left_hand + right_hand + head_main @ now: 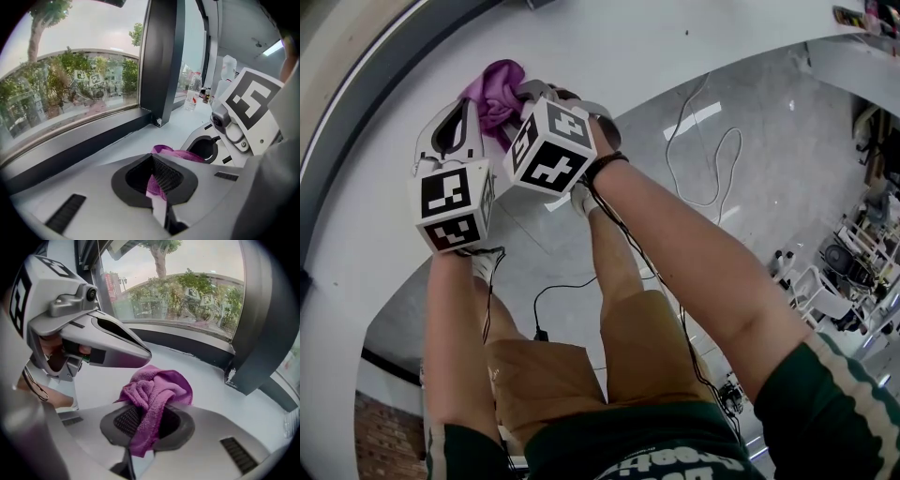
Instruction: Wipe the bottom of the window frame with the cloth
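Cloth (157,392) in left gripper (157,186), right gripper (145,427) (above sill (211,383))

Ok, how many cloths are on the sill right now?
1. A purple cloth, bunched on the white sill, is gripped by both the left gripper and the right gripper. No other cloth shows, though the grippers hide part of the sill.

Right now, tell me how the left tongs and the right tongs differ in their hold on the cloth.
The right tongs clamp a thick bunch of the purple cloth; the left tongs pinch only a thin strip. Most of the cloth is heaped just ahead of the right tongs, while only a small fold shows beyond the left tongs. Both are shut on the same cloth, over the white sill.
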`<action>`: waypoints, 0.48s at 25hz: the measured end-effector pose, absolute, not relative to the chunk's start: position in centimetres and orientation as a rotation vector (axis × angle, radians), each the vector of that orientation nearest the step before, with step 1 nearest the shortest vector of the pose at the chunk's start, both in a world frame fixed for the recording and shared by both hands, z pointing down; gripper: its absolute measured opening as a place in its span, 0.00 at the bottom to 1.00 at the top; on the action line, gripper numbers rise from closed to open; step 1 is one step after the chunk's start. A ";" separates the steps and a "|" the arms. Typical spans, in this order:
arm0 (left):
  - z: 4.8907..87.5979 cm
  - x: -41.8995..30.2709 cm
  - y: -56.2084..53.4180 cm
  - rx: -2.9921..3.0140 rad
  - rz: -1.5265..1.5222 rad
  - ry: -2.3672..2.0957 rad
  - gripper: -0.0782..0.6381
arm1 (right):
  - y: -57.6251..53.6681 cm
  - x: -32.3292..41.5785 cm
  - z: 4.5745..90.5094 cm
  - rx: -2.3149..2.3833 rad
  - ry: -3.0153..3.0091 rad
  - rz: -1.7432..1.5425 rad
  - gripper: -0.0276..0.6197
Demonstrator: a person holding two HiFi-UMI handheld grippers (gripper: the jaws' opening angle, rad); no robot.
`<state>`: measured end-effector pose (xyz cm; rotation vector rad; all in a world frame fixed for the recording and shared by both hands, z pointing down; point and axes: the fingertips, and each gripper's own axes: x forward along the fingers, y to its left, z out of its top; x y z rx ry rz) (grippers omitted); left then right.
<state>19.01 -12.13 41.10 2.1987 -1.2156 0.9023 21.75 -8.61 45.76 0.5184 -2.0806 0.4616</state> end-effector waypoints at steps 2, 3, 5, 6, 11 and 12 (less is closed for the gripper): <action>41.1 20.0 -12.6 2.207 0.906 -1.205 0.12 | -9.0 22.6 45.7 0.532 -2.079 0.467 0.15; 41.1 20.6 -12.8 2.215 0.909 -1.197 0.12 | -9.3 23.2 45.7 0.540 -2.078 0.470 0.15; 41.2 22.0 -13.2 2.233 0.917 -1.173 0.12 | -9.8 24.3 45.7 0.555 -2.072 0.470 0.15; 41.1 22.6 -13.3 2.242 0.921 -1.160 0.12 | -9.9 24.9 45.8 0.559 -2.068 0.468 0.15; 41.1 25.4 -13.8 2.283 0.926 -1.122 0.12 | -10.5 28.2 46.3 0.591 -2.040 0.461 0.15; 41.2 25.8 -13.9 2.284 0.923 -1.117 0.12 | -10.6 28.9 46.5 0.596 -2.035 0.464 0.15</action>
